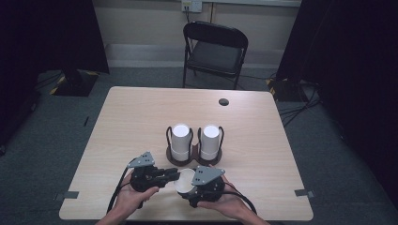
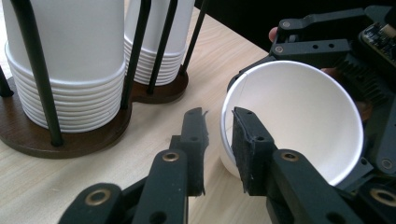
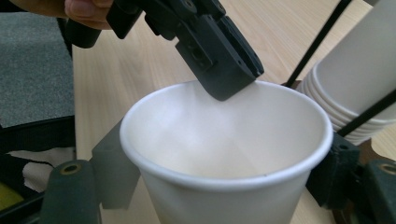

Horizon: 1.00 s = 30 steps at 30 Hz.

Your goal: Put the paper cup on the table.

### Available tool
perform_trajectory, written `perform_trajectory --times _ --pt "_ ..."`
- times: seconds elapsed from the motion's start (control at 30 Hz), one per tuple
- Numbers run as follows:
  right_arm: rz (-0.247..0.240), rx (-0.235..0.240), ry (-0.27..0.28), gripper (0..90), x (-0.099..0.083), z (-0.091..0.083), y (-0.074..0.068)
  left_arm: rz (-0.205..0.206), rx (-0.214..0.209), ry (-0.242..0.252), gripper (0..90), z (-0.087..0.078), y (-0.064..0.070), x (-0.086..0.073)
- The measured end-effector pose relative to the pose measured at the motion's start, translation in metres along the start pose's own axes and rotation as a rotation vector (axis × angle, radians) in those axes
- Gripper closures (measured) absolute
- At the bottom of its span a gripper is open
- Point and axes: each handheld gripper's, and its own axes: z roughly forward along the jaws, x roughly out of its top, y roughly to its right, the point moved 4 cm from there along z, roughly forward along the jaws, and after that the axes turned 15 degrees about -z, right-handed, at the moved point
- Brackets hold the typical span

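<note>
A single white paper cup [image 1: 184,178] is held near the table's front edge, my right gripper [image 1: 190,185] shut on it. In the right gripper view the jaws press both sides of the cup [image 3: 224,140], whose mouth is open toward the camera. My left gripper [image 1: 174,175] reaches in from the left and is open. Its jaws straddle the cup's rim [image 2: 225,109], one outside and one inside, with a gap to the wall. One left fingertip [image 3: 229,74] hangs over the rim. Two stacks of white cups [image 1: 180,138] [image 1: 210,138] stand in a dark wooden holder [image 1: 170,158] just behind.
Black wire rods [image 2: 39,79] fence each stack [image 2: 65,70] on the holder's base [image 2: 70,142], close to the left gripper. The light wood table [image 1: 131,117] has a dark round hole [image 1: 224,101] at the back. A black folding chair [image 1: 215,49] stands beyond it.
</note>
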Motion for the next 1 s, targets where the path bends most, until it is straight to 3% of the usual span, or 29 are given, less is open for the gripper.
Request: perform_trajectory --times 0.3,0.5,0.6,0.7,0.9,1.0 --pt "0.046 -0.021 -0.001 24.7 -0.008 -0.007 0.007 -0.054 -0.009 0.051 57.9 -0.003 -0.006 0.008" --pt "0.080 -0.035 0.007 24.7 -0.013 -0.014 0.012 -0.033 0.059 0.068 40.1 -0.003 -0.009 0.007" --pt "0.105 -0.053 0.016 24.1 -0.015 -0.017 0.015 -0.027 0.123 0.068 31.7 -0.004 -0.010 0.007" --pt "0.110 -0.063 0.017 24.1 -0.016 -0.020 0.018 -0.016 0.148 0.072 28.9 -0.005 -0.012 0.006" --pt "0.146 -0.082 0.024 24.1 -0.023 -0.028 0.025 0.030 0.252 0.061 24.7 -0.009 -0.017 0.007" --pt "0.162 -0.094 0.029 24.0 -0.025 -0.033 0.026 0.059 0.274 0.070 21.9 -0.011 -0.019 0.007"
